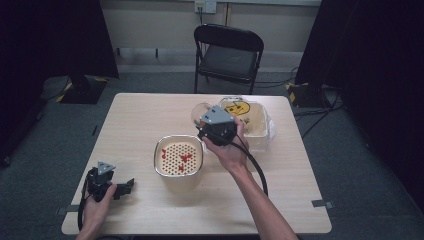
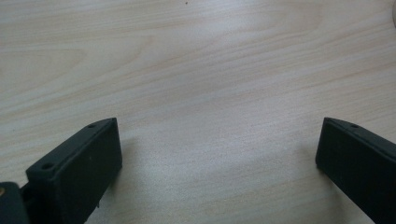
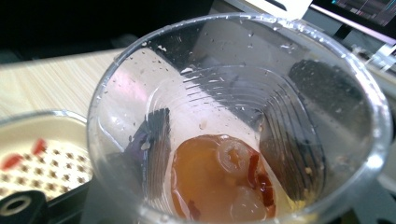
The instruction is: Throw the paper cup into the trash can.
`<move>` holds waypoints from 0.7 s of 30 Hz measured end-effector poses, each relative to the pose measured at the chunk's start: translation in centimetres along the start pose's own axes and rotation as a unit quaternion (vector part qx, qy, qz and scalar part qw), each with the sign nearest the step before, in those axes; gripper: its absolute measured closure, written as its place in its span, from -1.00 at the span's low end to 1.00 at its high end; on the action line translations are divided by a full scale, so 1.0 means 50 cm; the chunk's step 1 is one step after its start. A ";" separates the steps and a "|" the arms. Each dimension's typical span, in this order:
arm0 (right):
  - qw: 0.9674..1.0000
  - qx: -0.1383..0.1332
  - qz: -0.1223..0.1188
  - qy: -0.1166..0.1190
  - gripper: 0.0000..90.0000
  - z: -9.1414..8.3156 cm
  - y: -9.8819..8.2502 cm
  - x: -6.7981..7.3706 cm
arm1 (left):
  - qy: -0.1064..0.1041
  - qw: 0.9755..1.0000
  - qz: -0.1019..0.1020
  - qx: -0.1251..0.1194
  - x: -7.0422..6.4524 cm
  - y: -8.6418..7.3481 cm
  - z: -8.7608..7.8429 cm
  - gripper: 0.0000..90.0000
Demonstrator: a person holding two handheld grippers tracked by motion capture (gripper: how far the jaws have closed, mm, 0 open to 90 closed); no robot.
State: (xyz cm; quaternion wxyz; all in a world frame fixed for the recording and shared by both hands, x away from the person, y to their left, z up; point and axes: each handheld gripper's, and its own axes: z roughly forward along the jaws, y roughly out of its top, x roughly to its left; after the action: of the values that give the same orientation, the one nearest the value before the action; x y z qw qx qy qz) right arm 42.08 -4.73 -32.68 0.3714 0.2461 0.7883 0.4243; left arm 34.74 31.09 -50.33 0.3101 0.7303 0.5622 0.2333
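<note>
My right gripper [image 1: 202, 118] is shut on a clear plastic cup [image 1: 199, 112], which it holds tilted above the table just behind the cream strainer bowl [image 1: 158, 161]. In the right gripper view the cup [image 3: 140, 84] holds amber liquid with pale round fruits [image 3: 236, 156] and red bits. Its dark jaws show through the cup's walls on both sides. The bowl's perforated insert [image 1: 175, 152] carries a few red pieces, and its rim [image 3: 28, 116] shows at lower left. My left gripper [image 1: 128, 186] rests open near the table's front left corner, with bare wood between its jaws [image 2: 219, 158].
A cream container [image 1: 256, 126] with a yellow picture, wrapped in clear plastic, stands right behind the right gripper. A black folding chair [image 1: 227, 55] stands beyond the table's far edge. Bare tabletop [image 1: 135, 120] stretches to the left of the bowl.
</note>
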 end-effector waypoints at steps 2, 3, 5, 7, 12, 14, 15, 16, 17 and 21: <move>0.999 0.007 -0.032 -0.008 -0.03 0.000 0.004 0.010 | 0.000 1.000 0.000 0.000 0.000 0.000 0.000 -1.00; 0.999 0.012 -0.044 -0.008 -0.03 0.002 0.005 0.014 | 0.000 1.000 0.000 0.000 0.000 0.000 0.000 -1.00; 0.998 0.019 -0.058 -0.009 -0.03 0.003 0.005 0.019 | 0.000 1.000 0.000 0.000 0.000 0.000 0.000 -1.00; 0.996 0.029 -0.083 -0.014 -0.03 0.009 0.004 0.028 | 0.000 1.000 0.000 0.000 0.000 0.000 0.000 -1.00; 0.982 0.057 -0.176 -0.033 -0.03 0.024 0.000 0.065 | 0.000 1.000 0.000 0.000 0.000 0.000 0.000 -1.00; 0.980 0.060 -0.184 -0.036 -0.03 0.026 0.001 0.071 | 0.000 1.000 0.000 0.000 0.000 0.000 0.000 -1.00; 0.976 0.066 -0.206 -0.039 -0.03 0.031 0.001 0.082 | 0.000 1.000 0.000 0.000 0.000 0.000 0.000 -1.00; 0.976 0.066 -0.206 -0.039 -0.03 0.031 0.001 0.082 | 0.000 1.000 0.000 0.000 0.000 0.000 0.000 -1.00; 0.966 0.079 -0.241 -0.053 -0.02 0.037 0.000 0.094 | 0.000 1.000 0.000 0.000 0.000 0.000 0.000 -1.00; 0.951 0.092 -0.291 -0.058 -0.02 0.045 0.002 0.113 | 0.000 1.000 0.000 0.000 0.000 0.000 0.000 -1.00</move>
State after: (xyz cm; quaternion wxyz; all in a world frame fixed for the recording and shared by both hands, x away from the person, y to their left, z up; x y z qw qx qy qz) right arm 40.49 0.37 -35.55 0.4999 0.0635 0.8382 0.2085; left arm 34.74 31.09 -50.33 0.3100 0.7304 0.5622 0.2333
